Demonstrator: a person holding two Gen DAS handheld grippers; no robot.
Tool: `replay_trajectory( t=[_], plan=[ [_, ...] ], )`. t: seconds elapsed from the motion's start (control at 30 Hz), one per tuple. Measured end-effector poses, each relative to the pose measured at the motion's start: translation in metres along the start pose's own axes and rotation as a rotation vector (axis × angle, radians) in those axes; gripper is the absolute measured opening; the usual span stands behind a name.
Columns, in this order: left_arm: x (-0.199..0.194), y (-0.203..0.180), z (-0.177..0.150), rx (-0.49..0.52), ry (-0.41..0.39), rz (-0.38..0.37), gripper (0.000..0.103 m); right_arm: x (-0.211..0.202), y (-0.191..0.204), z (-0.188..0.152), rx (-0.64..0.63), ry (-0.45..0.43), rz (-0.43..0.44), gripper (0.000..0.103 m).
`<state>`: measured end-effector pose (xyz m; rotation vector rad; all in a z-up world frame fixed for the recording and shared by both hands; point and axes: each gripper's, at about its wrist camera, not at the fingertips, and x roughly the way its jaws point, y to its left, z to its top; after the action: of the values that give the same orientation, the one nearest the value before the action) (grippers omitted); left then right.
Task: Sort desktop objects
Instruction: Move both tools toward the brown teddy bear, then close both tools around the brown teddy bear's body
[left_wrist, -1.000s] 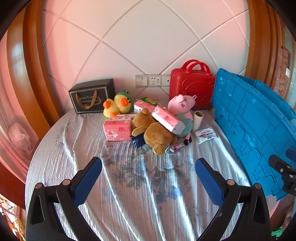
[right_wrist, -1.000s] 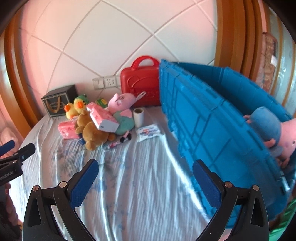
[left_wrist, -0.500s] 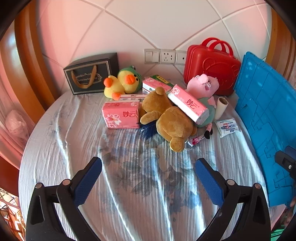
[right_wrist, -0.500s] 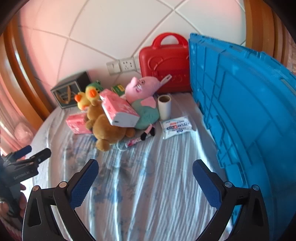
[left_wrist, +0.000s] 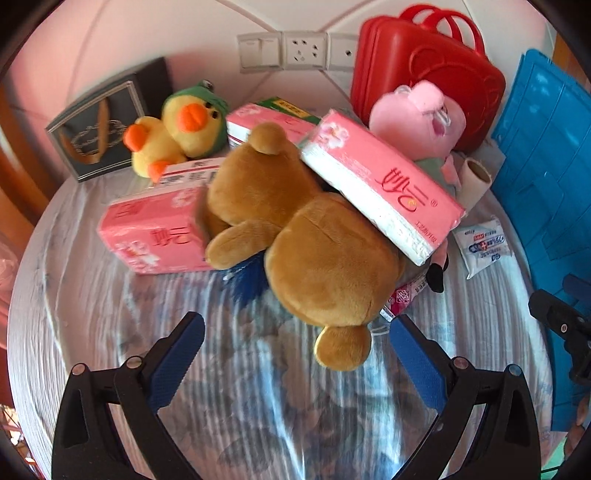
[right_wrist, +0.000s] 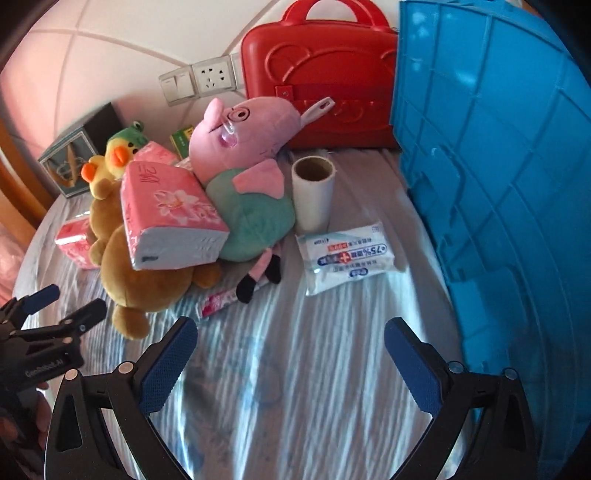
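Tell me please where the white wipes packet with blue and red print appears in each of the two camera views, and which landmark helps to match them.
Left wrist view: the wipes packet lies at the right, on the cloth beside the blue crate.
Right wrist view: the wipes packet lies right of centre, just in front of the cardboard roll.
Shared landmark: the red case standing against the wall.

Round counter (right_wrist: 295, 387) under a striped cloth, bearing brown bear (left_wrist: 314, 251), pink tissue pack (left_wrist: 155, 232), wipes packet (right_wrist: 347, 256), cardboard roll (right_wrist: 314, 192), red case (right_wrist: 317, 81).
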<state>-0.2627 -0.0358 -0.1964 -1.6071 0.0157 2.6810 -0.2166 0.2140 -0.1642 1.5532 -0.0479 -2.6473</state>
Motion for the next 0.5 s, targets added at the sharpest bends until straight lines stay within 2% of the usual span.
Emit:
replay_trajectory(
  t=[0.1,0.17,0.2,0.23,0.3,0.5],
  plan=[
    [0.004,0.005,-0.003,0.014,-0.008,0.004,0.102,0.016,0.008,0.001,-0.021,0.033,0.015,0.101],
    [0.001,0.019,-0.006,0.026,-0.026,0.030,0.102,0.025,0.019,-0.002,-0.044,0.056,0.041,0.090],
    [-0.001,0.028,-0.009,0.035,-0.033,0.061,0.102,0.029,0.028,-0.004,-0.060,0.070,0.064,0.079],
    [-0.001,0.035,-0.010,0.041,-0.037,0.088,0.100,0.032,0.035,-0.005,-0.068,0.078,0.081,0.075],
    [0.000,0.052,-0.011,0.036,-0.031,0.121,0.095,0.041,0.055,-0.007,-0.093,0.100,0.129,0.075],
    [0.004,0.083,-0.012,-0.022,-0.020,0.100,0.095,0.069,0.110,-0.011,-0.129,0.150,0.236,0.075]
  ],
)
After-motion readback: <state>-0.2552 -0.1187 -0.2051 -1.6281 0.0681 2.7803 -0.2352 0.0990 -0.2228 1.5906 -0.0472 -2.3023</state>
